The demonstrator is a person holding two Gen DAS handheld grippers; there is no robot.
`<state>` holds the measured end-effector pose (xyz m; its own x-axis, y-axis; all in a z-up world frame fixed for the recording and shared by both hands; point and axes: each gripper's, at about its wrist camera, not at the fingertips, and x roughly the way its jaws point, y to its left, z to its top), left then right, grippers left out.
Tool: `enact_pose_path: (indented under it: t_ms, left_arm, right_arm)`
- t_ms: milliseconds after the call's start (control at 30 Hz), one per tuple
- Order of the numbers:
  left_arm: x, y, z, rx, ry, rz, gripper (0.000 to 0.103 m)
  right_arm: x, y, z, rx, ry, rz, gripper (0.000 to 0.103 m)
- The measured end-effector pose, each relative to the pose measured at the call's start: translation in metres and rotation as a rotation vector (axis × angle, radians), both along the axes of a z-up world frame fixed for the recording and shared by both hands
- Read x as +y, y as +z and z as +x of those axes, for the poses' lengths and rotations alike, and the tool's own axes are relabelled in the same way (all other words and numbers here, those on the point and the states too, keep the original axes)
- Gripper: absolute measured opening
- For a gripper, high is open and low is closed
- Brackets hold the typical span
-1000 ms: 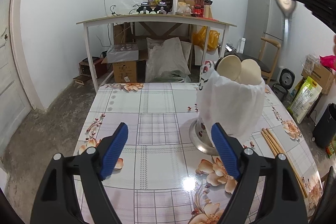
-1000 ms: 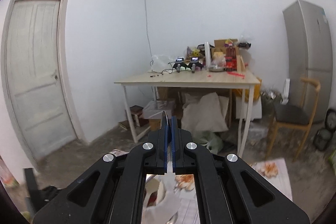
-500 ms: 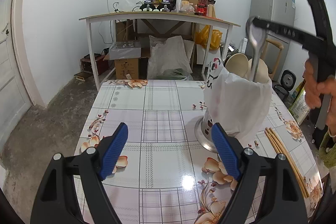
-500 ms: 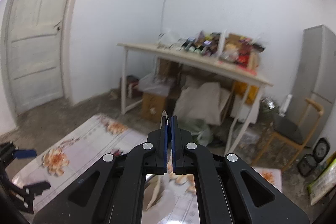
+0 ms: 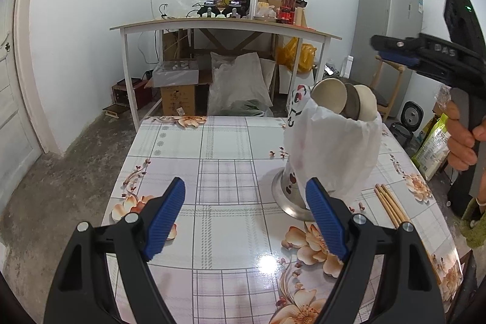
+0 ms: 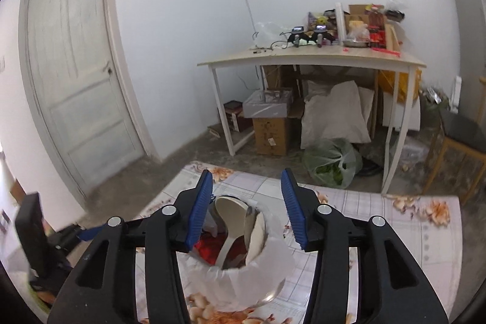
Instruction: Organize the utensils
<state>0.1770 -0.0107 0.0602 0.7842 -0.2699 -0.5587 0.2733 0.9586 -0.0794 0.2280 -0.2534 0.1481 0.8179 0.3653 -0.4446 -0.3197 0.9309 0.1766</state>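
Utensil holder [image 5: 331, 154], wrapped in a white bag, stands toward the tabletop's [image 5: 227, 141] right edge with three spoons [image 5: 329, 94] inside, one possibly metal. Chopsticks [image 5: 390, 204] lie just beside it. Right gripper [image 6: 246, 204] above holder, jaws apart; left gripper [image 5: 246, 216] jaws apart, empty.

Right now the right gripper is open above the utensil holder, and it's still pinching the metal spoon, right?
Not quite. The right gripper is open above the utensil holder, but nothing sits between its blue pads. The right wrist view shows them spread apart and bare, with only the holder's spoons below.
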Motion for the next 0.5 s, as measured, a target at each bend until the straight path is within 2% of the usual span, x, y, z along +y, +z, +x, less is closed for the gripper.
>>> enact_pose_path:
  t_ms: [233, 367, 500]
  left_arm:
    - [-0.005, 0.0, -0.004, 0.003, -0.011, 0.001, 0.079]
    - [-0.01, -0.002, -0.006, 0.011, -0.023, 0.001, 0.079]
    - [-0.013, -0.004, -0.009, 0.015, -0.04, -0.005, 0.079]
  right_arm:
    - [-0.023, -0.012, -0.039, 0.039, -0.143, -0.035, 0.053]
    - [-0.039, -0.033, -0.062, 0.102, -0.218, 0.0, 0.053]
    - [-0.052, -0.067, -0.087, 0.195, -0.313, 0.041, 0.053]
